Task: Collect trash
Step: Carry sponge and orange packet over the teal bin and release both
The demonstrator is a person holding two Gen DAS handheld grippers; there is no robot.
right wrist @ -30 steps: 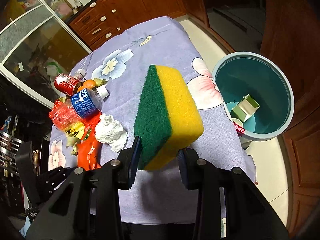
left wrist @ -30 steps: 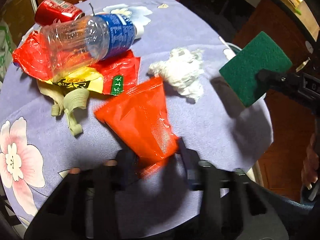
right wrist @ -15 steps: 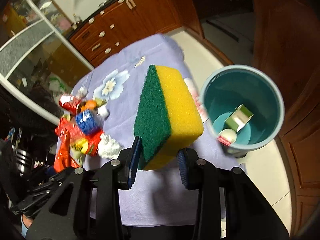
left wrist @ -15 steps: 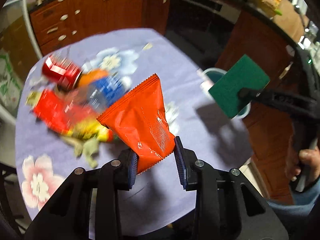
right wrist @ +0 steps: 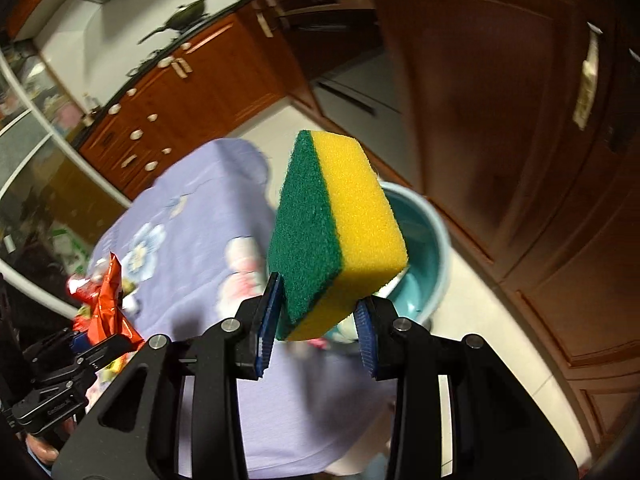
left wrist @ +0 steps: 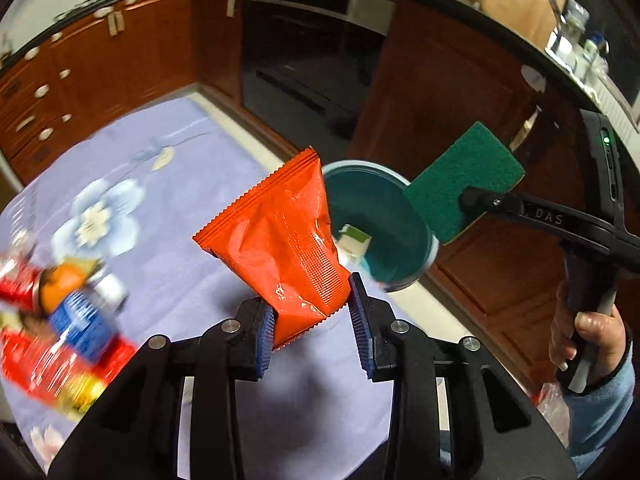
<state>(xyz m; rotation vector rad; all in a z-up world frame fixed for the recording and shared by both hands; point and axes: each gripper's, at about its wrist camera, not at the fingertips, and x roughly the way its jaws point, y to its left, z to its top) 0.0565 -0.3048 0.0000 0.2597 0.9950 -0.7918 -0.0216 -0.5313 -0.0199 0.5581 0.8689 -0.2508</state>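
Now you are in the carry step: your left gripper is clenched on the crimped lower end of the orange wrapper, which stands clear above the surface with its wide end toward the teal bin. Your right gripper grasps the yellow-and-green sponge by one corner, also held in the air, near the bin's rim on its far right as the left wrist view shows it.

Next move, as a judgement: bring the wrapper over the bin's mouth, then release so it falls inside, where a small pale carton already lies. The bin stands on the floor just beyond the surface's edge, so the wrapper must pass that edge before you let go.

Open room: the air between wrapper and bin looks free. The sponge and its gripper hang close beside the rim, and wooden cabinet fronts rise just behind the bin; keep the two grippers apart. Remaining trash, a red can and a blue-labelled bottle among it, lies blurred at the surface's left.
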